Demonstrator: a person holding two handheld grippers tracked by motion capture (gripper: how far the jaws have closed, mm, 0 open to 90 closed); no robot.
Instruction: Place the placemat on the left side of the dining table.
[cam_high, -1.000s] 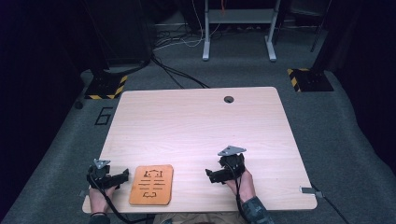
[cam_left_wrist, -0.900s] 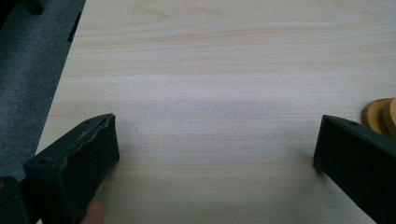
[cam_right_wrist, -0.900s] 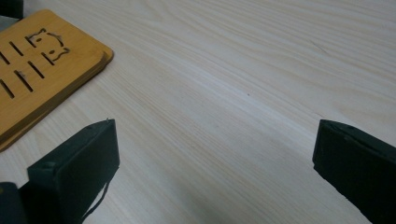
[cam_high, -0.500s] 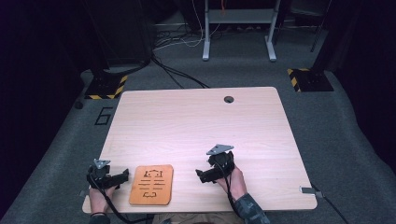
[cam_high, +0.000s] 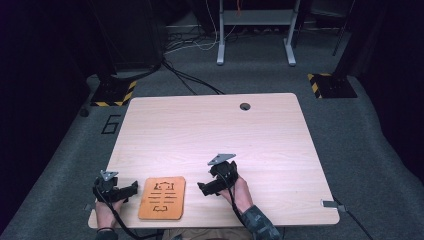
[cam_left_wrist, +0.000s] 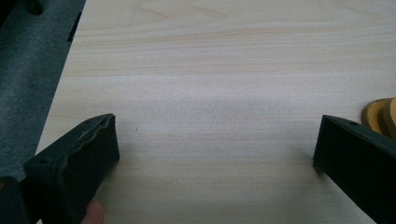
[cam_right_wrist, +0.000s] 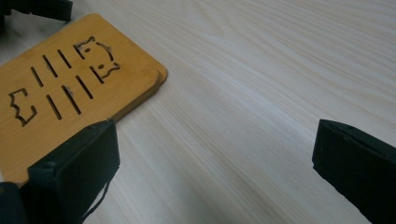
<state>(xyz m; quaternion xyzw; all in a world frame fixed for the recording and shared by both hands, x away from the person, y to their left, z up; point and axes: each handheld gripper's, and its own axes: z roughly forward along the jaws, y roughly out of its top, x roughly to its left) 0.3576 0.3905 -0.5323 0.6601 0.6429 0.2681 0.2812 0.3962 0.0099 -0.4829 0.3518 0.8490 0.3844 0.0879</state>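
Left black two-jaw gripper (cam_high: 131, 188): low, jaws wide apart, pointing right. Right black two-jaw gripper (cam_high: 201, 189) (grey three-cornered plate on top): jaws spread wide, pointing left; hand (cam_high: 239, 192) grips behind.

Pale wooden table (cam_high: 210, 130) on grey carpet (cam_high: 370, 135); dim, perhaps metal stand (cam_high: 255, 30) behind.

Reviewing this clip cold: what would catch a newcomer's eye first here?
The orange wooden board with cut-out slots, lying flat near the front edge of the pale wooden table. On either side of it a hand holds a black gripper: the left gripper beside the board's left edge, the right gripper to its right, pointing toward it. Both have jaws wide open and hold nothing.
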